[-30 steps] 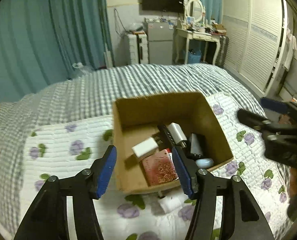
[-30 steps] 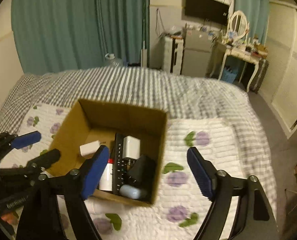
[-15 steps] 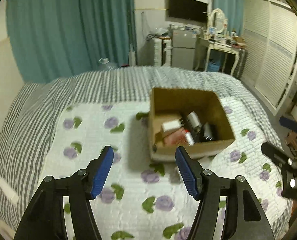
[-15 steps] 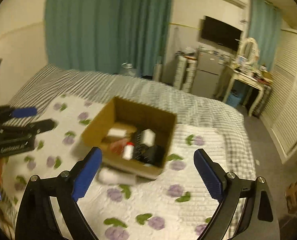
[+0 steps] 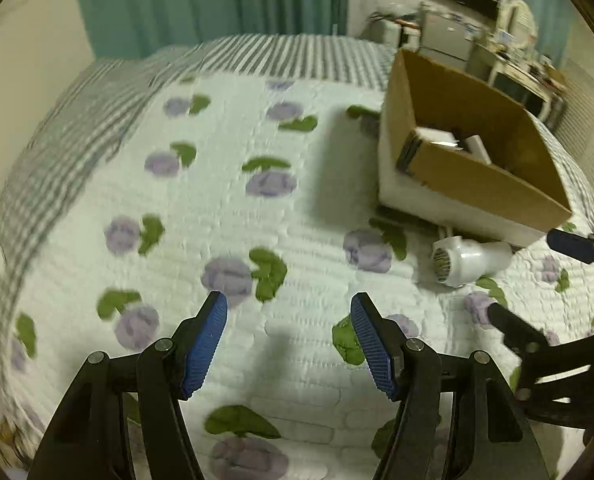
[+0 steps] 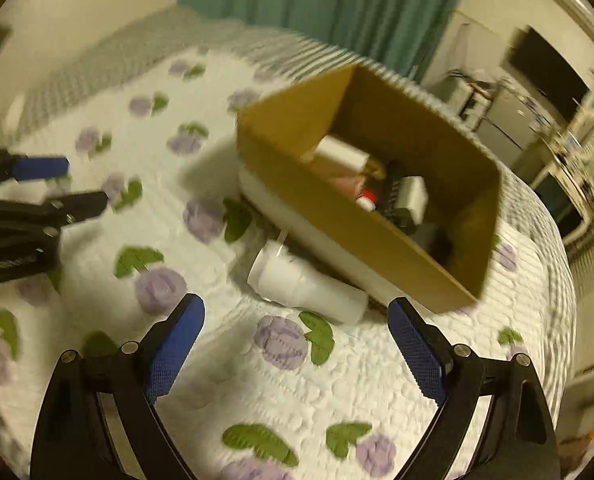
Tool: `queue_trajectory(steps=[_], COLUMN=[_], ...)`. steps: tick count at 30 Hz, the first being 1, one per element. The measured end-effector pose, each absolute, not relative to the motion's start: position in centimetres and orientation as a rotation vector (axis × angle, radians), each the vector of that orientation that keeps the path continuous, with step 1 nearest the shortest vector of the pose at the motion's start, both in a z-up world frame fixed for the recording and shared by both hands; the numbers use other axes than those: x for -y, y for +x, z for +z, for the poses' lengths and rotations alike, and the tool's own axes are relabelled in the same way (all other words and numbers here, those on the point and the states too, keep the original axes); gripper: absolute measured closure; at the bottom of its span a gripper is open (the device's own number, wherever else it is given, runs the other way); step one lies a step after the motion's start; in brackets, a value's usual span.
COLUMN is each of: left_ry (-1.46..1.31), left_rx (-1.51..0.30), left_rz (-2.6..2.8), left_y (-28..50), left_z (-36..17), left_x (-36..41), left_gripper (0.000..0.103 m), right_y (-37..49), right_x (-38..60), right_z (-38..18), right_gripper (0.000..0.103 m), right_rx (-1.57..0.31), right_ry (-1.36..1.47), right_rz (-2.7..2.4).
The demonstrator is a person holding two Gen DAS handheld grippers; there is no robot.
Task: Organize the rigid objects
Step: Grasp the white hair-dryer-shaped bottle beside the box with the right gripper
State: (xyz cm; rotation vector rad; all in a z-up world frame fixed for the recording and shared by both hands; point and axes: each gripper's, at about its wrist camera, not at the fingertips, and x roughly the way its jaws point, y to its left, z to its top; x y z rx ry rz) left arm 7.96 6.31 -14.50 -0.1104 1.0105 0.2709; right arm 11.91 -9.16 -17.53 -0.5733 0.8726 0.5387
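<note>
Both my grippers have dropped lower and pulled back from the box (image 5: 477,184) since half a second ago; it now sits up and to the right in the left view, and fills the upper middle of the right view. My left gripper (image 5: 289,340) is spread wide over the bare quilt (image 5: 217,208), holding nothing. My right gripper (image 6: 295,350) is also spread wide and empty. A white hair dryer (image 6: 305,286) lies on the quilt right against the box's near side, just ahead of the right gripper's gap; earlier it was only a blurred white shape there. The box holds a white block (image 6: 343,154), a red-capped item (image 6: 367,200) and dark pieces. Both views are motion-blurred.
</note>
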Motion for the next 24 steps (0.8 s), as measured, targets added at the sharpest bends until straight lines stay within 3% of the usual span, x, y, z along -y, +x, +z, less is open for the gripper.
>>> queue_trajectory(steps=[5,9,20,24], left_ry=[-0.183,-0.183,-0.160,-0.156], left_rx=[-1.063,-1.095,-1.117,-1.113], left_rz=[0.324,0.345,0.331,0.328], left_y=[8.2,8.4,8.8,8.6], left_z=[-16.8,-18.0,-18.8,-18.5], left_x=[-6.8,-6.6,-5.9,-5.8], left_gripper=[0.036,0.036,0.036,0.036], right_y=[13.6,14.1,14.3,14.7], right_x=[7.4,6.7,6.9,6.0], right_z=[-20.8,-22.7,-25.2,-25.1], right_gripper=[0.016,0.032,0.032,0.041], right_rx=[-0.897,-0.863,-0.823,-0.826], right_ry=[-0.731,-0.812,-0.866,-0.860], right_rz=[0.597,0.606,0.604,0.583])
